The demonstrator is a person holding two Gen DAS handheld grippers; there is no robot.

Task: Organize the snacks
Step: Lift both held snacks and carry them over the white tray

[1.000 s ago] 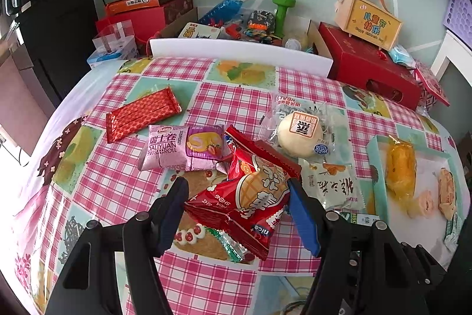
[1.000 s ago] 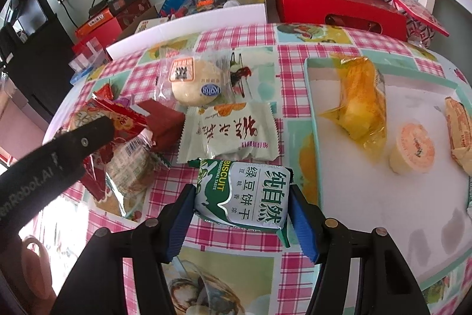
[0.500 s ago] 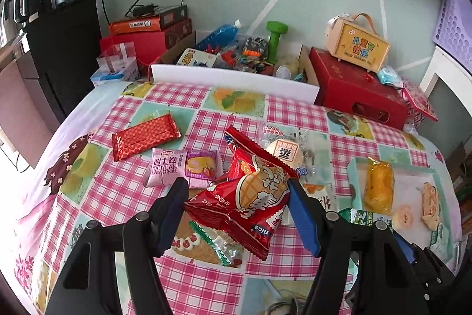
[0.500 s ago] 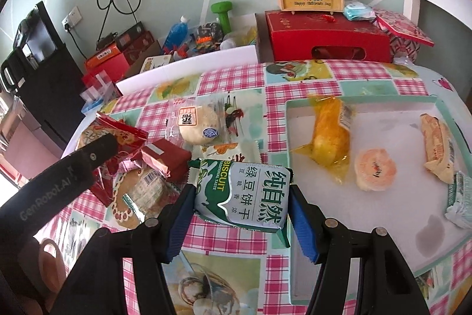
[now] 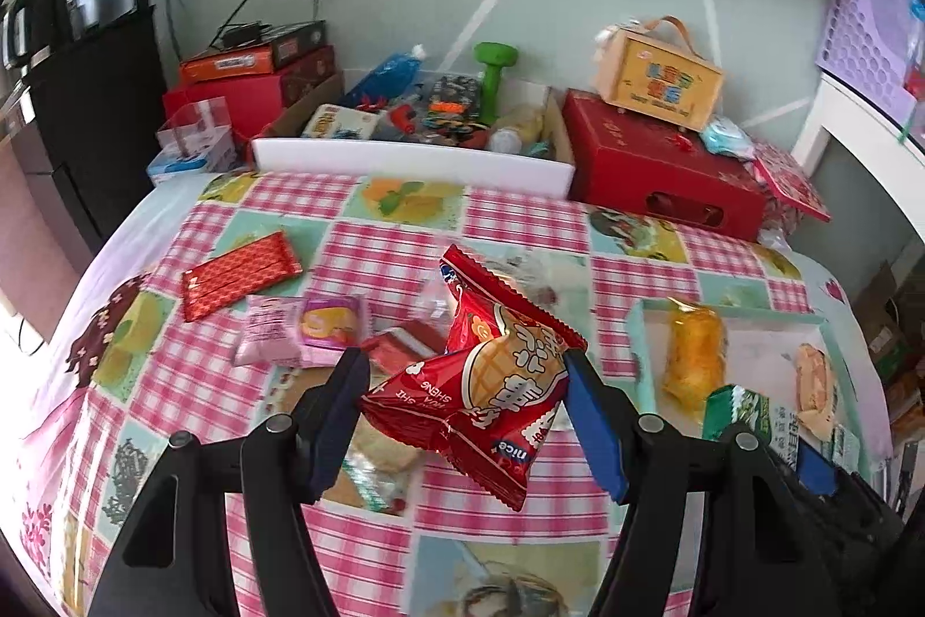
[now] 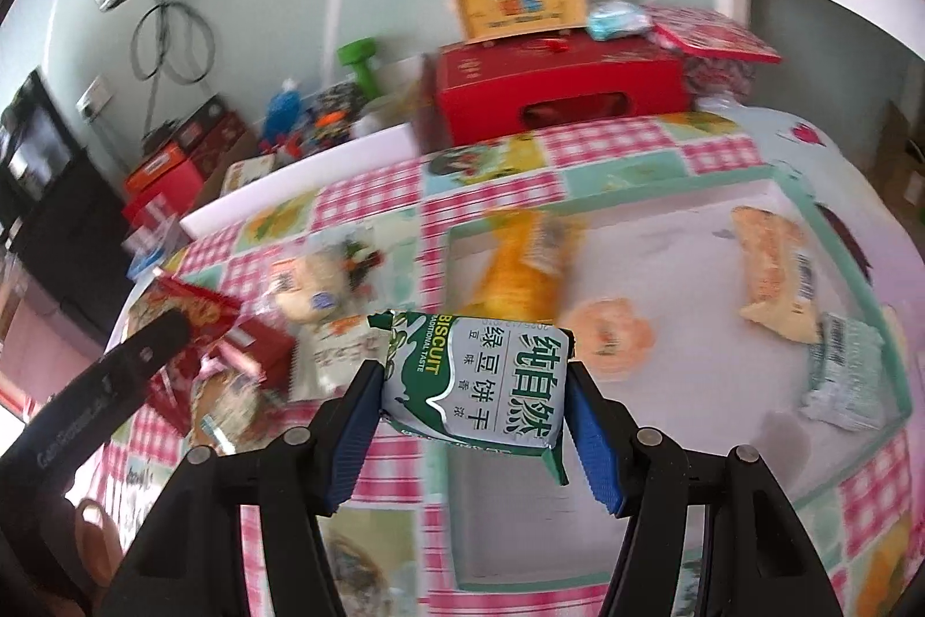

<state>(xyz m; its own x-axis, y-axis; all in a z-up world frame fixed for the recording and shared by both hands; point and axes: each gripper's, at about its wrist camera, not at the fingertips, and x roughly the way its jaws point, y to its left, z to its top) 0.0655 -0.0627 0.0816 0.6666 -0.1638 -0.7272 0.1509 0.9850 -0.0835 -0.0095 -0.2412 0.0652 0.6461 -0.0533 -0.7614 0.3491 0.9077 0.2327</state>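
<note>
Checked tablecloth (image 5: pixel 404 224) is filling mid-frame; green-rimmed tray (image 6: pixel 855 247) is sitting right. Left gripper (image 5: pixel 465 403) is clamping the red snack packet (image 5: pixel 480 397), lower centre. Right gripper (image 6: pixel 474 385) is gripping the green biscuit packet (image 6: pixel 480 385), lower centre.

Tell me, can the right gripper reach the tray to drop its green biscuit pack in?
Probably yes. The right gripper holds the biscuit pack just above the tray's near left edge, and bare tray floor lies right ahead with nothing blocking.
</note>
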